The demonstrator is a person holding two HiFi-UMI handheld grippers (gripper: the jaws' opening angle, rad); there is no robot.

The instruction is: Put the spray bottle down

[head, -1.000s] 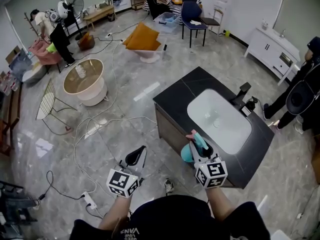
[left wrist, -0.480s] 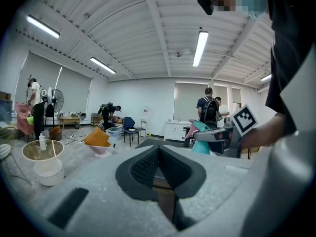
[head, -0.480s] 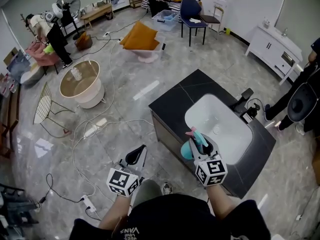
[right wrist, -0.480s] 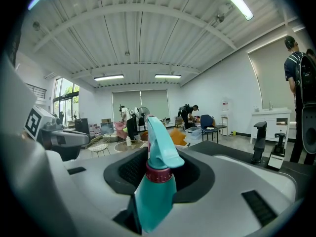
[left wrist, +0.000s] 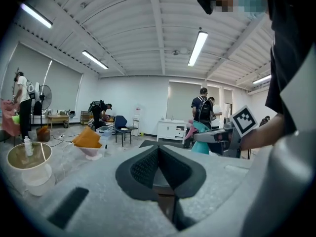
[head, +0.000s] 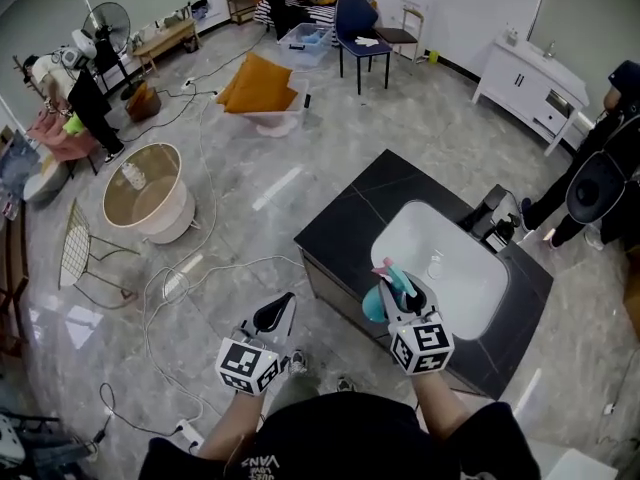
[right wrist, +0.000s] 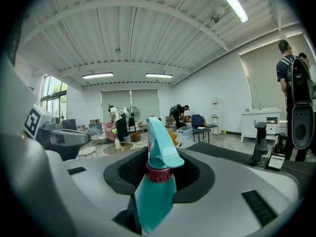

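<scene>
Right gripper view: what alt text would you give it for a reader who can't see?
A teal spray bottle with a red collar stands nozzle-up, clamped in the right claw. Beyond it are a dark counter with a black faucet, and people about a big room.

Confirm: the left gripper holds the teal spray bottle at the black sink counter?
No: the right gripper holds the teal spray bottle at the black sink counter. The right gripper view shows it between those jaws; the left gripper is shut, empty.
</scene>
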